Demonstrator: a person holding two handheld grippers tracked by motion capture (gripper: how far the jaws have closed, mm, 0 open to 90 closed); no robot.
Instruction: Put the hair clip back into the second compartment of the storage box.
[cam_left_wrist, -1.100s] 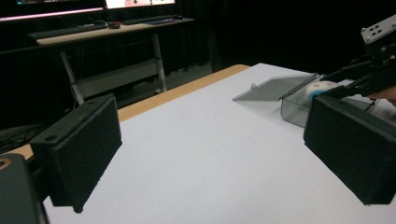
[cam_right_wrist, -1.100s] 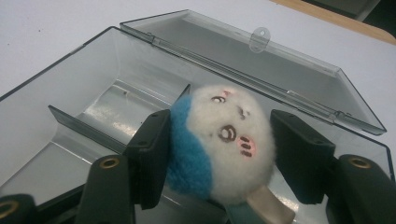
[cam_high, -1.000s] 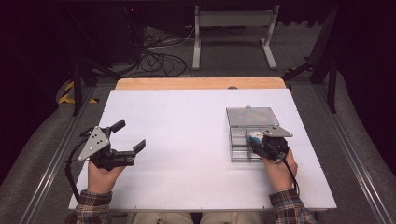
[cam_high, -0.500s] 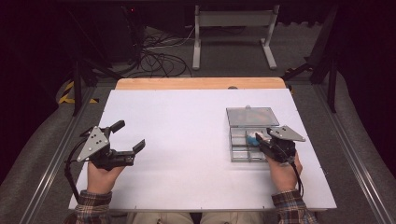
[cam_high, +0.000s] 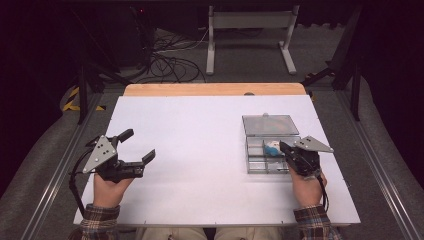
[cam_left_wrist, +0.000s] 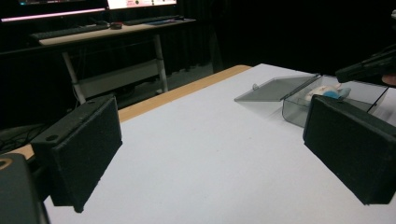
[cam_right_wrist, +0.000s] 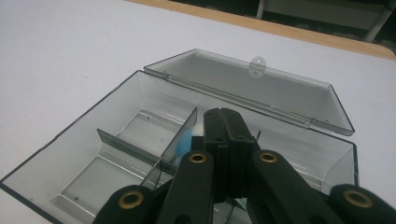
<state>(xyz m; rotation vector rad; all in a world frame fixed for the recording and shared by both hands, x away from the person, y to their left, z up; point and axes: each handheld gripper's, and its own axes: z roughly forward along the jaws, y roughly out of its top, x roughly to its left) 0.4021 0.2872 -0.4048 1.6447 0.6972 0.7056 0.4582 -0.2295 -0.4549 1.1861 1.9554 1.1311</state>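
Smoke-grey and see-through, the compartment box (cam_high: 272, 155) sits on the white counter (cam_high: 200, 150) with its lid (cam_high: 270, 125) swung flat behind it, and everything here is placed from that box. In its rear row, just past a divider, lies a small blue-and-white object (cam_high: 272, 147) (too small to name with confidence). The right hand-held gripper (cam_high: 284, 146) hangs over the box's near-right part, its jaws pressed together with nothing seen between them, tips pointing toward the far left so that the blue-and-white object lies just ahead of and to the left of them, part-hidden behind the jaws in the right gripper view. The box's long axis runs across the person's front. The left hand-held gripper (cam_high: 137, 145) waits well to the left of the box, jaws spread wide and empty. The right hand is plainly the nearer one, I judge.
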